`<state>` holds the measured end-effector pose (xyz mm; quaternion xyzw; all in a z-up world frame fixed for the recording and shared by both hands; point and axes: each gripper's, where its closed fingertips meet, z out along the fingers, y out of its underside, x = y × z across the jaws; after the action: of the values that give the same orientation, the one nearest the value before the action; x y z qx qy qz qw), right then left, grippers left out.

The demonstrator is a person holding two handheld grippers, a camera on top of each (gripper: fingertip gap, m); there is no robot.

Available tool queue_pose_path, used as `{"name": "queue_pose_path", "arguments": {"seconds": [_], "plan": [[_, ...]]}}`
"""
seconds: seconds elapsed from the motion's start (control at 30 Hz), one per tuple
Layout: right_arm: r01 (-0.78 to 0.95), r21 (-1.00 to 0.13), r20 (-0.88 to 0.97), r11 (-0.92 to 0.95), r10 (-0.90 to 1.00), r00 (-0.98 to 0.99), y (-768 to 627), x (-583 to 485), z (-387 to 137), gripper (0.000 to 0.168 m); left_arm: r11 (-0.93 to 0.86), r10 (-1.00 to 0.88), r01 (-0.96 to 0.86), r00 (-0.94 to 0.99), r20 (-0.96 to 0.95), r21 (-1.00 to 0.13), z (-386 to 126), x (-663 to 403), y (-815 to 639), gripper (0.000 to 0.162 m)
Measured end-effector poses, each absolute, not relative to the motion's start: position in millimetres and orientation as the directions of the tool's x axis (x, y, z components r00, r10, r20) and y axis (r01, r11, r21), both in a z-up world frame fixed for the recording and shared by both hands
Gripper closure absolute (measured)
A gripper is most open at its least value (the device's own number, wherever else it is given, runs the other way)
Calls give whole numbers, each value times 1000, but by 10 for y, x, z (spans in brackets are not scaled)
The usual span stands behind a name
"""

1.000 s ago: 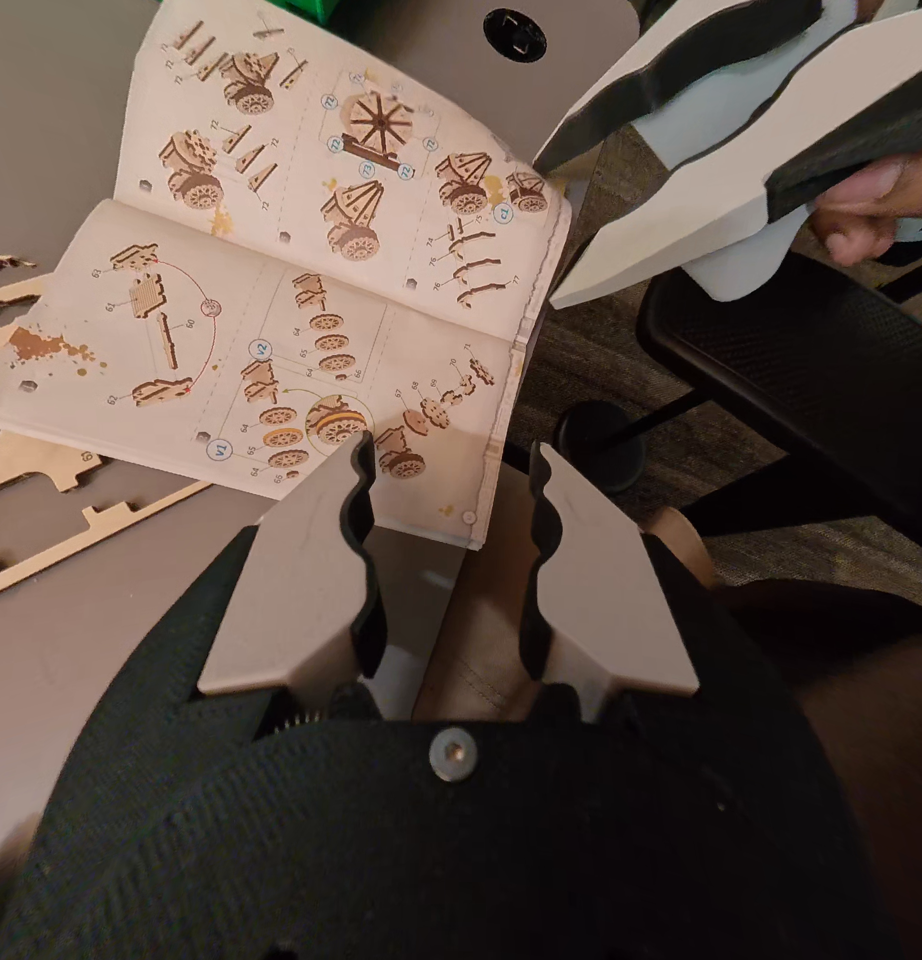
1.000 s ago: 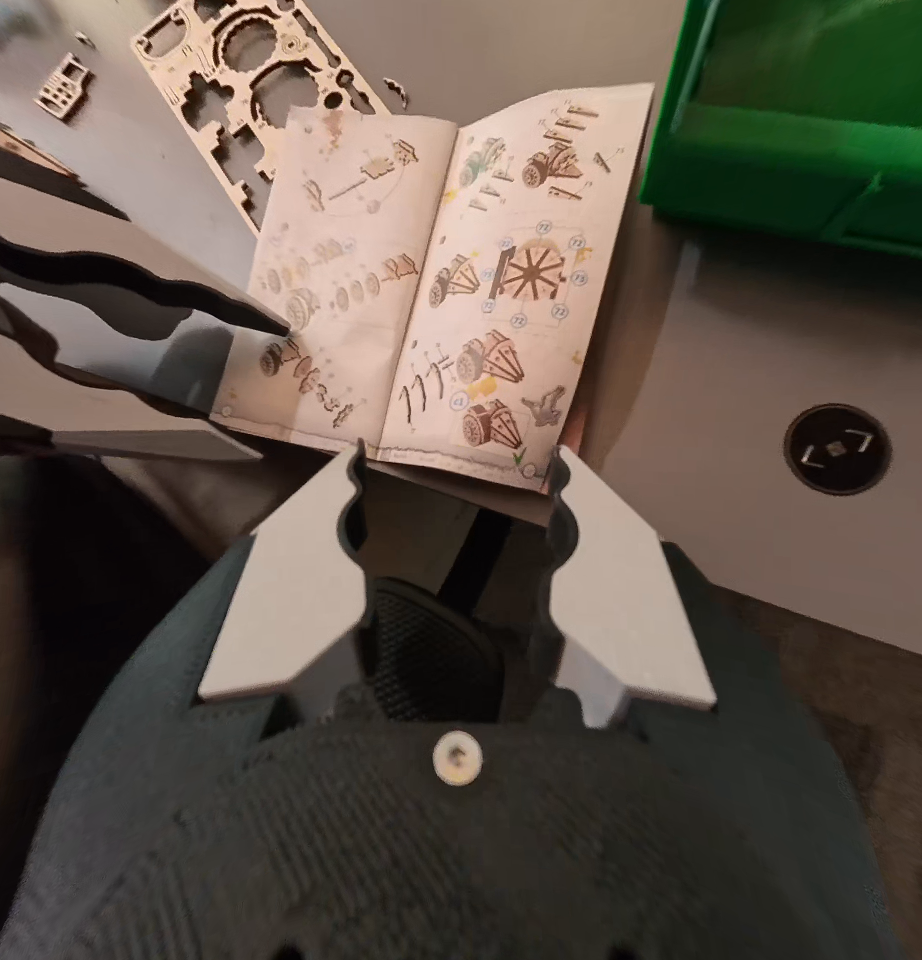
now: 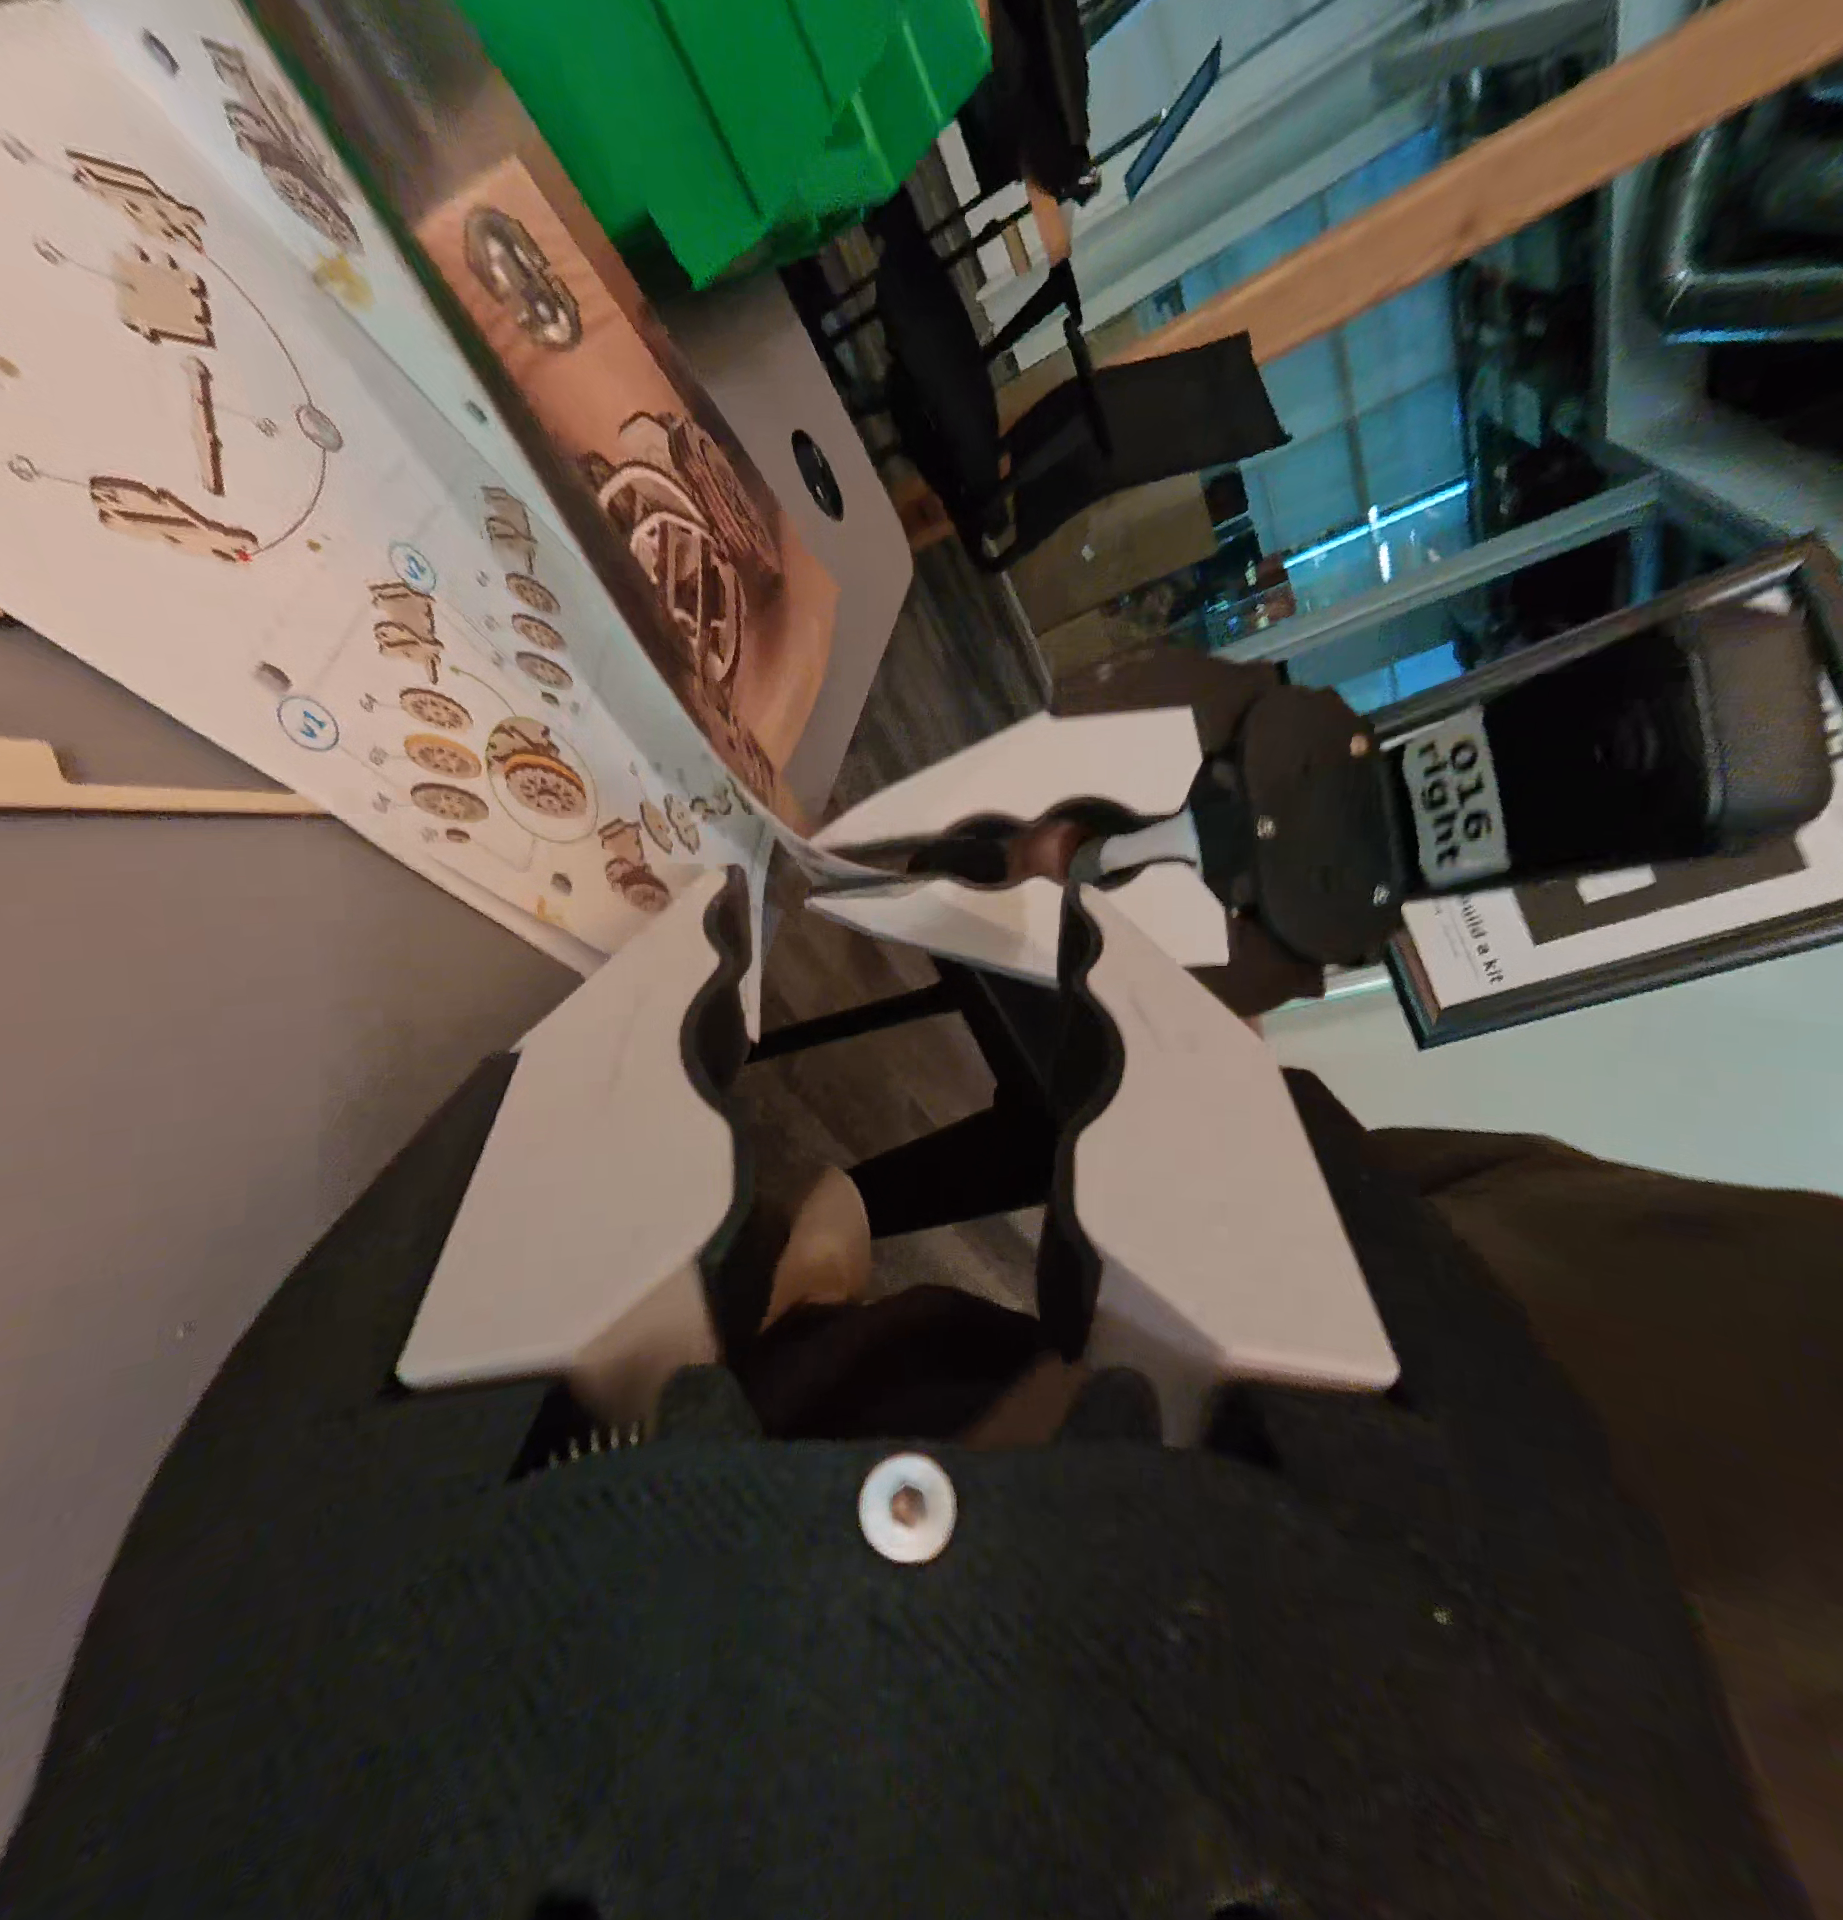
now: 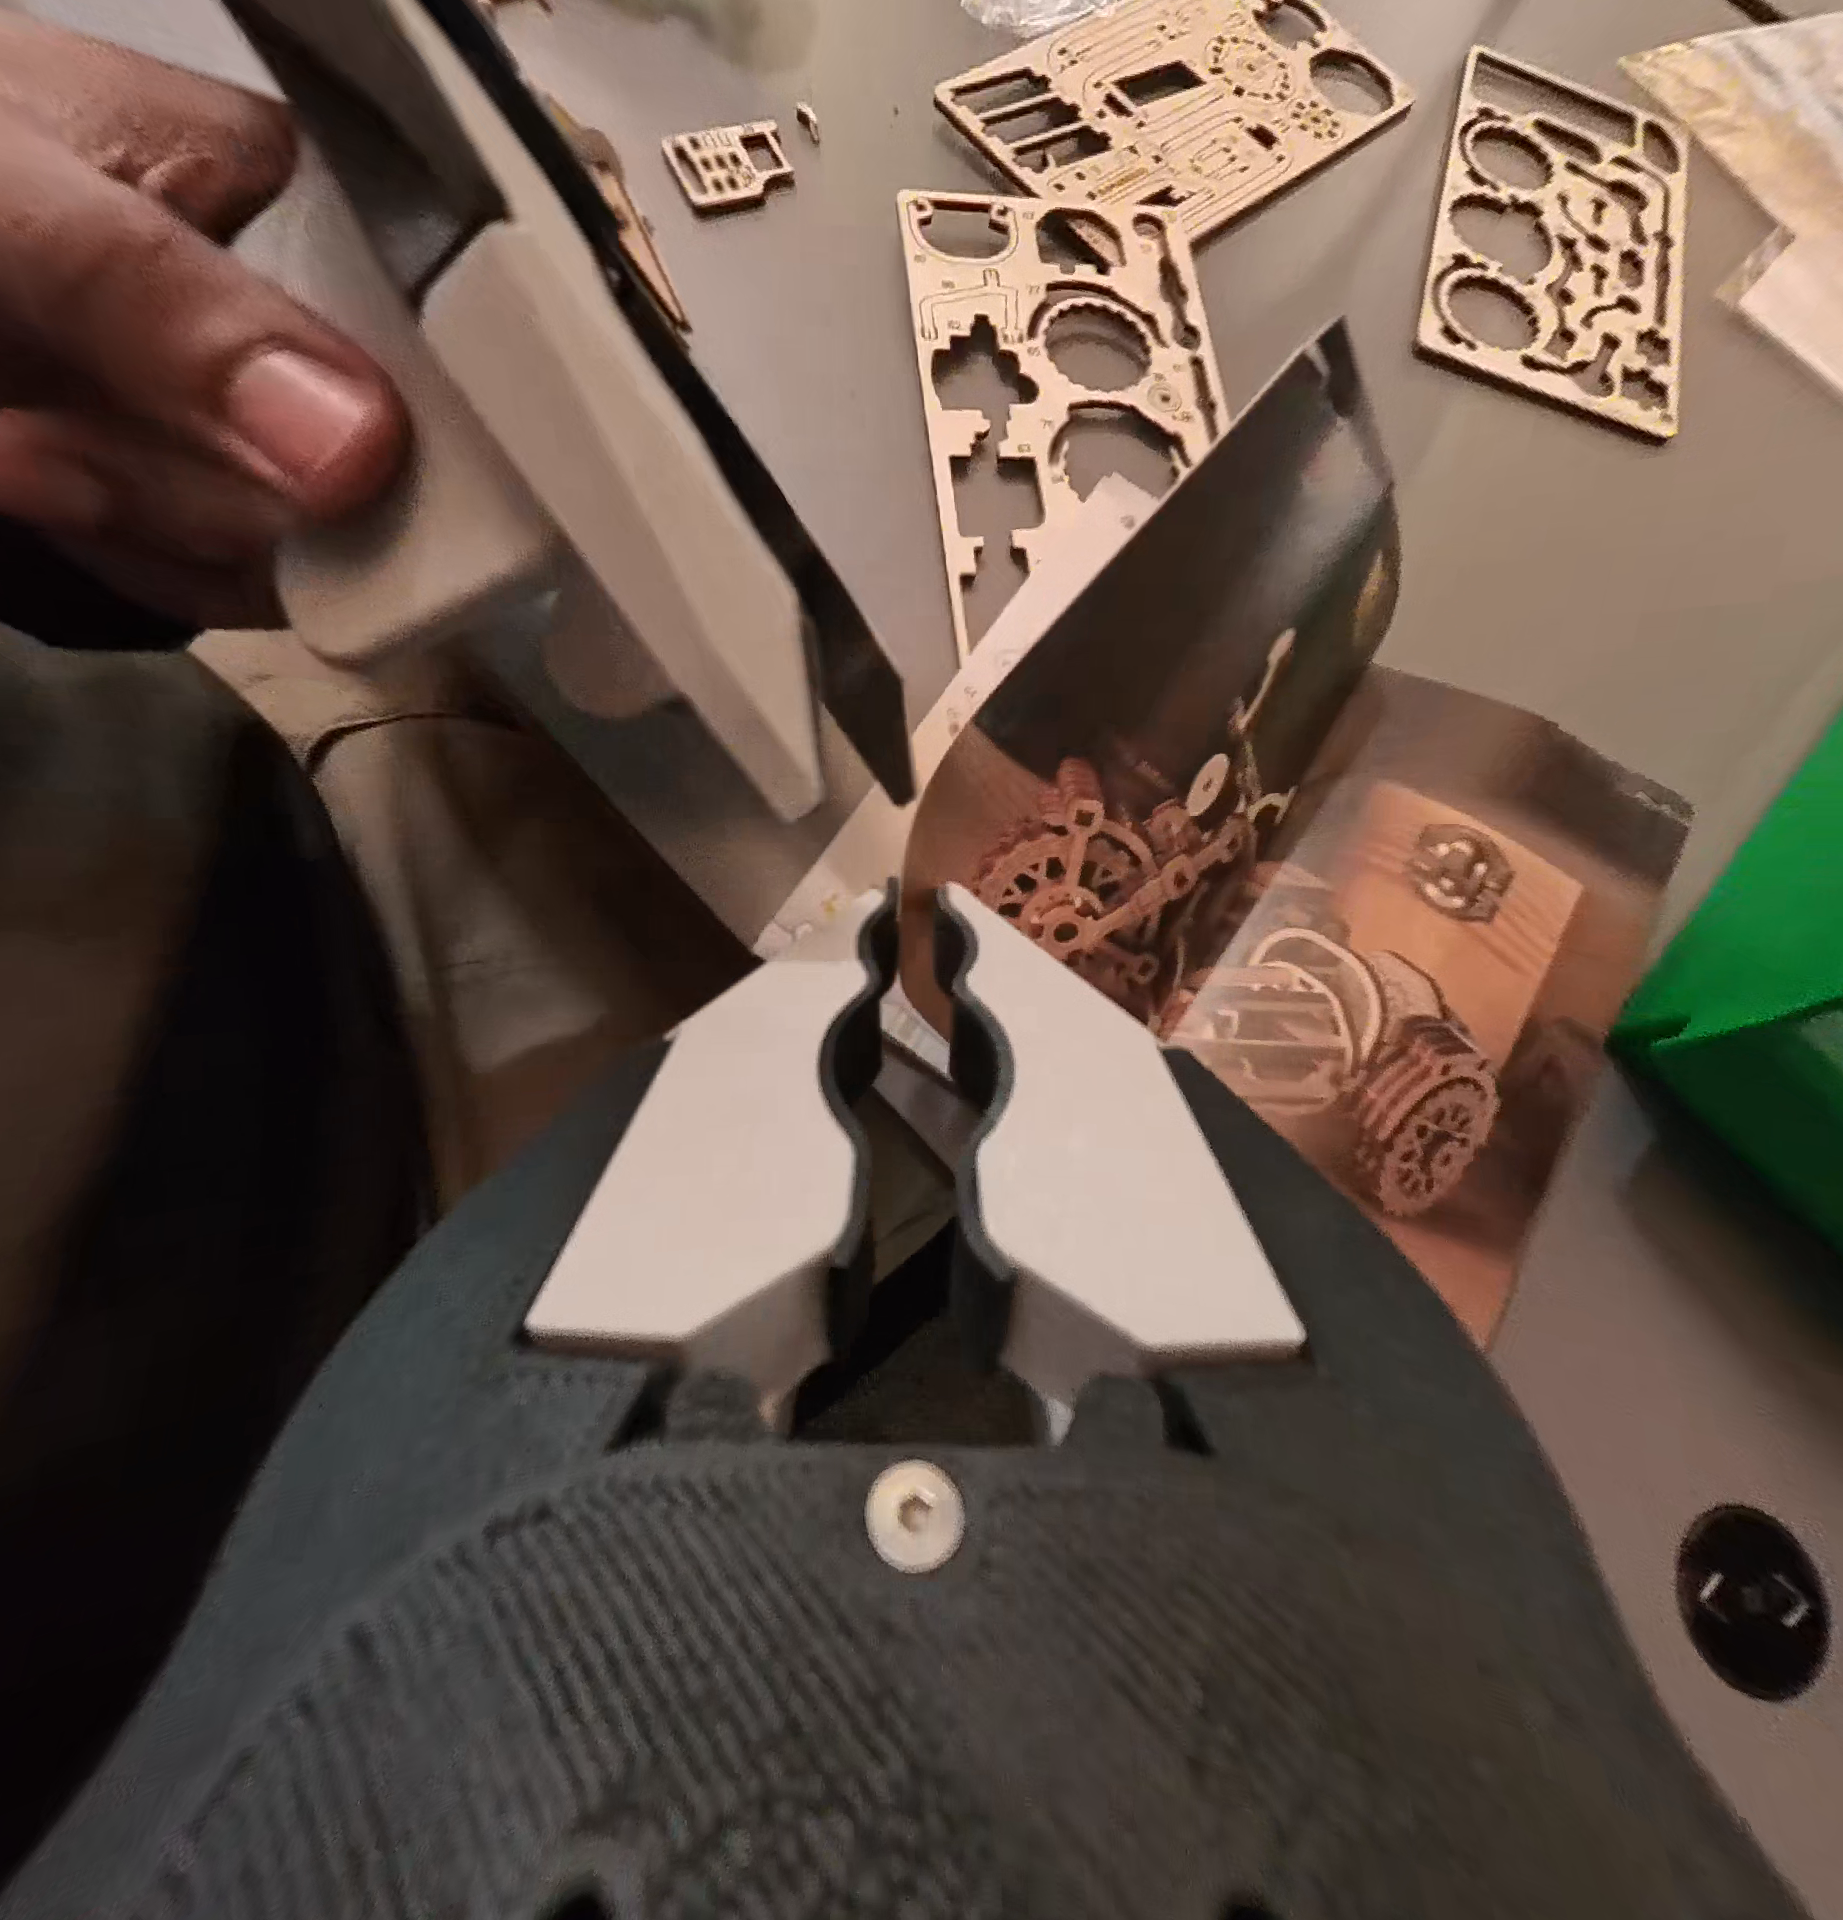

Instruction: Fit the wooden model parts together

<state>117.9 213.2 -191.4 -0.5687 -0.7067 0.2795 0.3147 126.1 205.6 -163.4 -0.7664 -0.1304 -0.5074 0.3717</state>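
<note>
The open instruction booklet [image 3: 273, 468] lies on the grey table [image 3: 169, 1091]. My right gripper [image 4: 915, 909] is shut on the edge of its glossy cover page [image 4: 1156, 644] and holds that page curled up off the table. The right gripper also shows in the left wrist view [image 3: 808, 868], pinching the pages. My left gripper [image 3: 901, 904] is open and empty, with its left fingertip at the booklet's corner. It shows in the right wrist view [image 4: 849, 795] just left of the lifted page. Laser-cut wooden part sheets [image 4: 1062, 343] [image 4: 1561, 239] lie beyond the booklet.
A green bin [image 4: 1779, 935] stands right of the booklet. A third wooden sheet [image 4: 1177, 104] and a small loose wooden piece [image 4: 725, 161] lie farther back. A person's hand [image 4: 169, 343] grips the left gripper. A black round insert [image 4: 1753, 1621] sits in the table near its edge. The grippers are tip to tip, or close to it.
My right gripper has closed on the booklet's edge and lifted the cover page off the table. My left gripper has rolled and moved up to the booklet's corner, still open.
</note>
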Motion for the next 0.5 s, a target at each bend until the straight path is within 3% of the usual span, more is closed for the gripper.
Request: {"name": "queue_pose_path", "arguments": {"seconds": [0.2, 0.4, 0.5], "plan": [[530, -835, 108, 146, 989, -101, 2189, 1184, -1699, 168, -671, -189, 636, 349, 918, -380, -1521, 1239, 2150, 105], [401, -894, -244, -200, 968, -62, 2305, 1253, -1419, 168, -635, -202, 580, 512, 835, -510, -1542, 1105, 2140, 108], [360, -891, -321, -275, 944, -72, 2352, 1275, -1347, 168, -623, -216, 543, 572, 791, -563, -1514, 1092, 2154, 107]]}}
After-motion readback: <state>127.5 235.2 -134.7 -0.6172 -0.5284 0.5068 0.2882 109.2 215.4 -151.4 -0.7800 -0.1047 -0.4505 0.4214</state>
